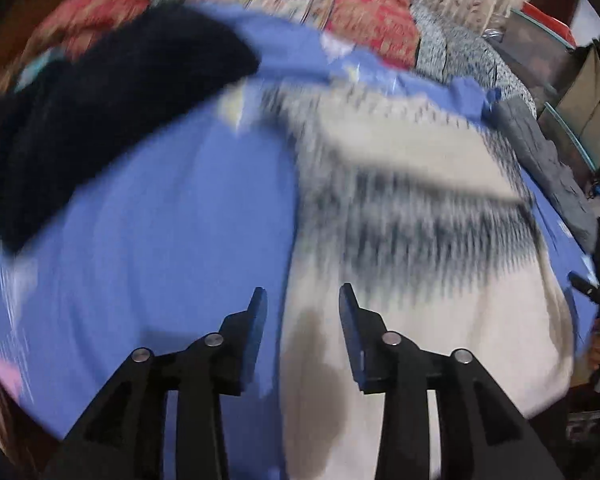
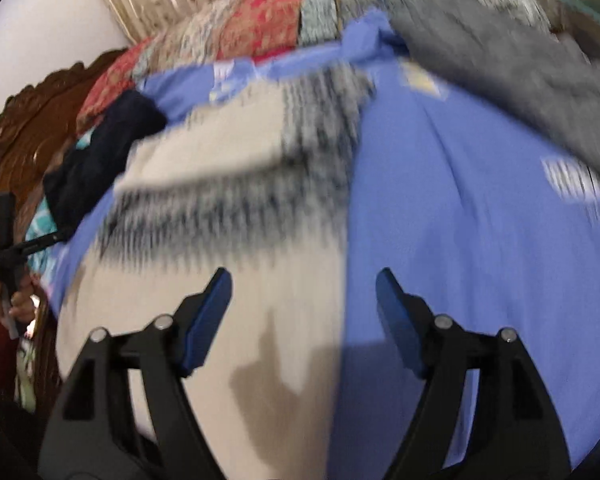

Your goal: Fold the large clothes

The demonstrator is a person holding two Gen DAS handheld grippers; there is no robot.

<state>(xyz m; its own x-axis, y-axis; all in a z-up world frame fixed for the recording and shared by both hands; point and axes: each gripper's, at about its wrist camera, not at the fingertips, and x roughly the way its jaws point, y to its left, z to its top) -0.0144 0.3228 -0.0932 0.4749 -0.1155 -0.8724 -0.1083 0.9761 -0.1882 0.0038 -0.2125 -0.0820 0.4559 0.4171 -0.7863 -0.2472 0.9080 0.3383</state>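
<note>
Cream sweater (image 1: 440,340) with a dark zigzag band is spread on a blue sheet (image 1: 160,220), directly under both tools. Left gripper (image 1: 303,320) and right gripper (image 2: 304,300) are held spread wide, nothing clamped. Ahead-left, a navy garment (image 1: 112,100); ahead-right, a grey garment (image 2: 500,60). No legible writing.

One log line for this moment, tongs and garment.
left tongs: open, empty | right tongs: open, empty | cream sweater: partly folded on blue sheet | views blurred
</note>
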